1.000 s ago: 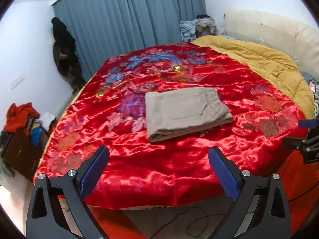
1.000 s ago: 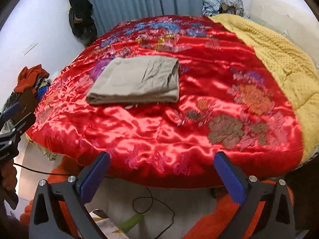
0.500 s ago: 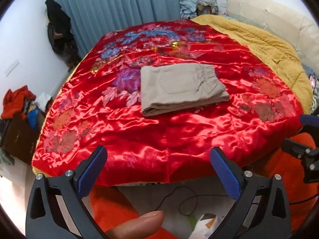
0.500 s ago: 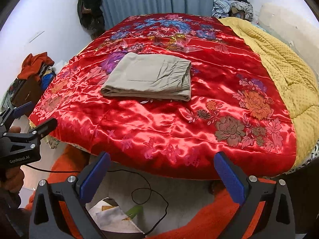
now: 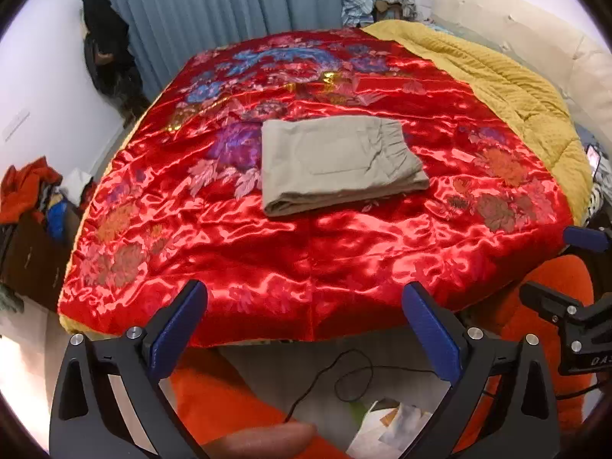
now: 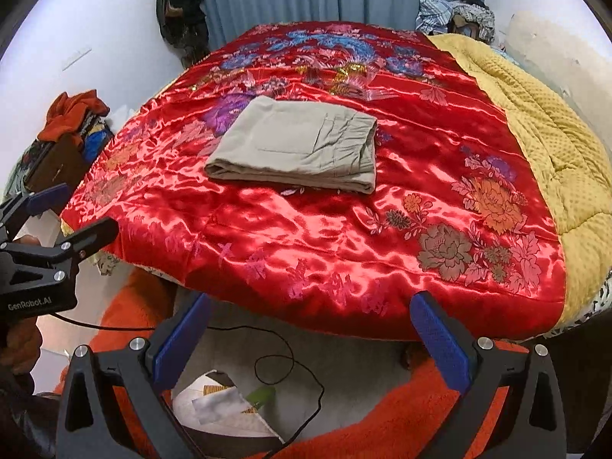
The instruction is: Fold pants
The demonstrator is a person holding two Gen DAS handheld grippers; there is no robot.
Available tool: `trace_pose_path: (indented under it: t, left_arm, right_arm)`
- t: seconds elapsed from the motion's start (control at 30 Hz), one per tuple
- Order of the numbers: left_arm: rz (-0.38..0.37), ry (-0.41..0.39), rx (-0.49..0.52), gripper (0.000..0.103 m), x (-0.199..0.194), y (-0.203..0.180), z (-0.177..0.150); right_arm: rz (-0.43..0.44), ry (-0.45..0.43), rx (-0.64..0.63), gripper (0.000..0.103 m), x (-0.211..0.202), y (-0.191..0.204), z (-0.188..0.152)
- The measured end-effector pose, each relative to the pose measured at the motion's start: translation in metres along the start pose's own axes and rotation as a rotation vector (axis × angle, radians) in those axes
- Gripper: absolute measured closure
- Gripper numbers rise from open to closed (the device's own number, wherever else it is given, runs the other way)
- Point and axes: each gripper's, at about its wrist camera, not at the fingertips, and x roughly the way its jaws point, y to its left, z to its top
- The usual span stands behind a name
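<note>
Task status: I judge the folding complete. The pants [image 5: 336, 164] lie as one compact khaki rectangle on the red satin bedspread [image 5: 267, 252], roughly at the middle of the bed. In the left wrist view the stacked fold layers face me along the near edge, and the gathered elastic waistband sits on the side toward 3 o'clock. In the right wrist view the same bundle [image 6: 298, 145] lies toward 11 o'clock of frame centre, edges aligned, no leg trailing out. A few creases cross the top panel; a final smoothing pass is the only step I could still add.

Gripper state:
1. The left gripper [image 5: 306, 329] is spread wide, empty, held off the foot of the bed, well apart from the pants.
2. The right gripper [image 6: 310, 340] is likewise spread wide and empty, also held short of the bed edge.
3. Each unit shows in the other's view: the right one at 4 o'clock in the left wrist view, the left one at 9 o'clock in the right wrist view, with its fingers apart.

Legible markings: the body of the left gripper reads "GenRobot.AI" [image 6: 30, 303] in the right wrist view. Partial white lettering shows on the right unit in the left wrist view; I cannot read it. No label shows on the pants.

Surroundings: a mustard quilt [image 5: 508, 88] covers the bed's 3 o'clock side.
</note>
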Motion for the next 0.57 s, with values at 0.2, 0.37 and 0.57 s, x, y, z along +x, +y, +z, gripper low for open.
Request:
trace_pose_path:
  t: [0.2, 0.37, 0.57]
  left_arm:
    - [-0.005, 0.012, -0.005, 0.001, 0.0022, -0.0002, -0.0015]
    - [-0.013, 0.015, -0.012, 0.001, 0.0022, 0.0010, -0.0016]
    - [-0.015, 0.006, -0.028, 0.002, 0.0008, 0.0019, -0.0021]
  right_arm:
    - [-0.023, 0.004, -0.006, 0.001, -0.0029, -0.0010, -0.0020]
    - [-0.029, 0.005, 0.009, 0.001, -0.0005, -0.0044, -0.0023]
    - [-0.022, -0.010, 0.023, 0.001, -0.0042, -0.0057, -0.0008]
